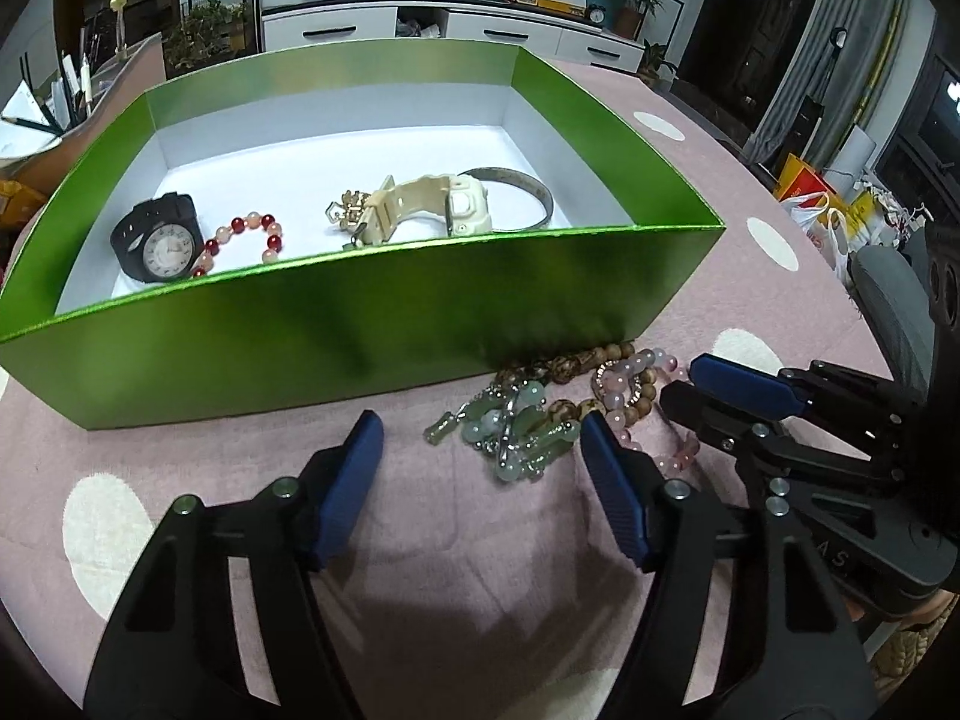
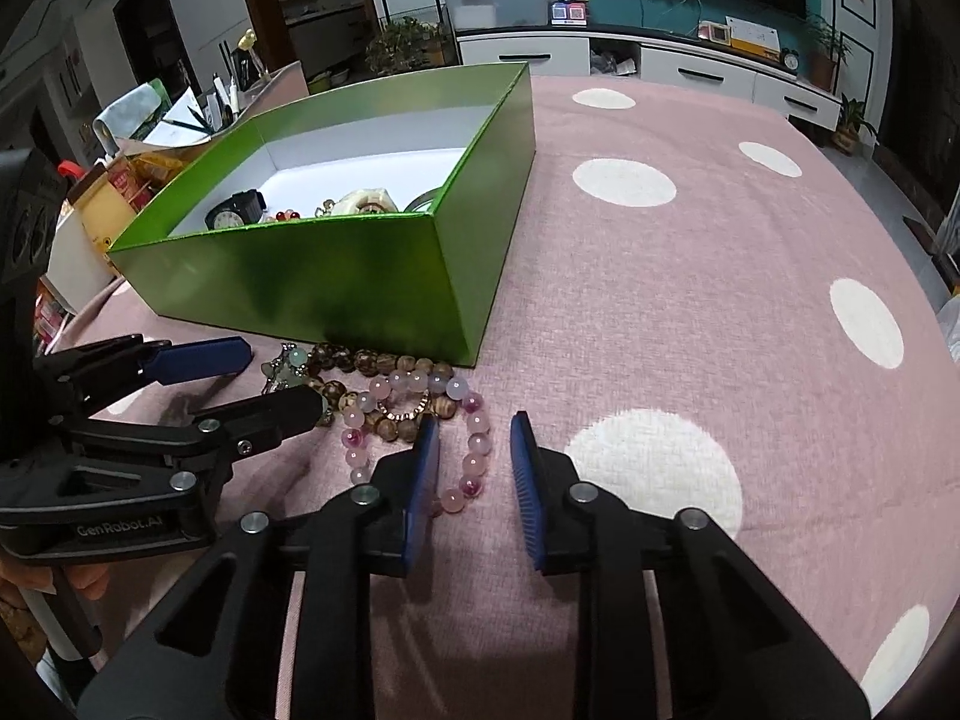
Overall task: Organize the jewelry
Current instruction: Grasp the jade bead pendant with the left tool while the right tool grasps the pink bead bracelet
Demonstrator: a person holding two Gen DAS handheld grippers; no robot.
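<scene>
Two grippers, both mine, low over the pink dotted desk cloth (image 2: 690,300). Left gripper (image 1: 480,438) is spread wide, holding nothing, its fingertips just short of the jewelry pile. Right gripper (image 2: 474,438) is partly spread, with the near loop of the pink bead bracelet (image 2: 474,462) lying between its blue pads (image 2: 525,468); can't tell if the pads touch the beads, and the left pad covers part of the loop.

Pile sits on the cloth against the green box (image 1: 360,324) front wall: a jade-green bead bracelet (image 1: 516,426), a brown wooden bead bracelet (image 2: 366,363) and the pink one, tangled, so strand ends are hard to separate.

Inside the box, on the white floor: a black watch (image 1: 157,237), a red-and-peach bead bracelet (image 1: 252,237) half hidden by the front wall, a cream watch (image 1: 420,207), a small gold piece (image 1: 348,207) I can't identify, and a metal bangle (image 1: 522,192) partly behind the cream watch. In the right wrist view the box contents are mostly cut off by the wall.
</scene>
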